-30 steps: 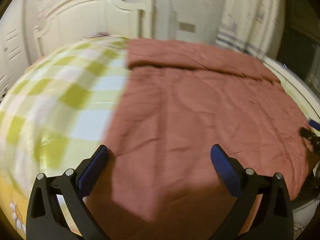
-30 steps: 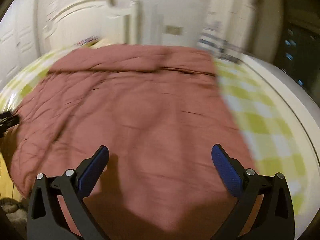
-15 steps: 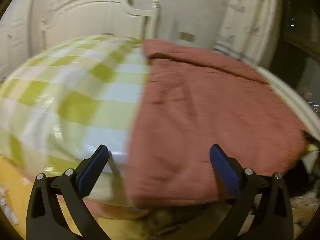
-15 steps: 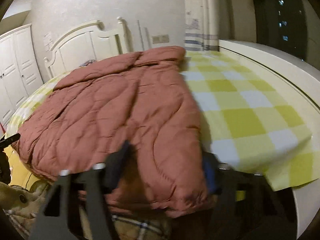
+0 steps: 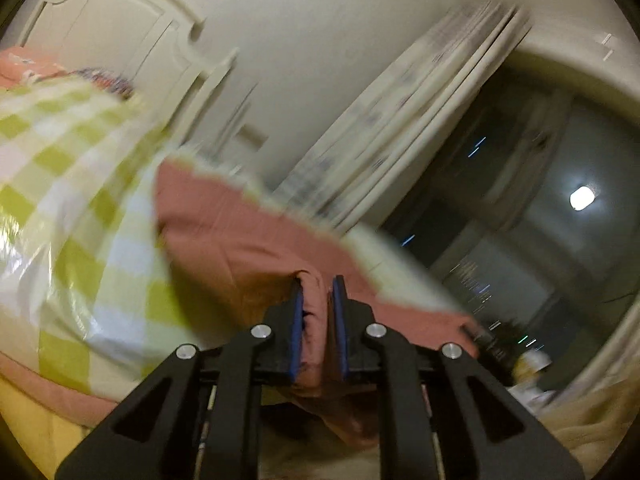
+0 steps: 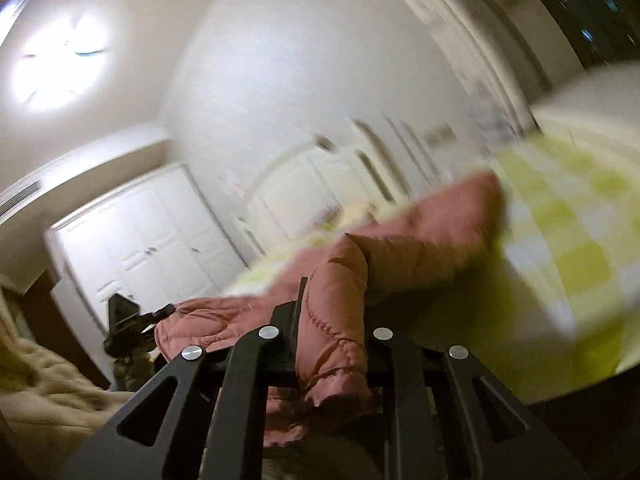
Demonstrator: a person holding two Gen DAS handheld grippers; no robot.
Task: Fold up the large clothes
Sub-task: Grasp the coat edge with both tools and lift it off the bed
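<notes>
Bedroom: white headboard [image 5: 120, 36], curtains [image 5: 404, 120], bed under a green-checked sheet [image 5: 60, 184]. Rust-pink quilted cover [image 5: 240, 236] lies along the bed's near edge. Left gripper [image 5: 317, 300] has just closed, pinching a near corner fold; right gripper [image 6: 332, 312] likewise clamps the other near corner. Judged soft, puffy, light but bulky, and slippery: hold at stitched hems.

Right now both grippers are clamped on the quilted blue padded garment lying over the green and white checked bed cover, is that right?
Only the colour is wrong: the quilted padded garment is reddish brown, not blue. The right wrist view shows the right gripper shut on it. The left wrist view shows the left gripper shut on it, with the green and white checked bed cover beneath.
</notes>
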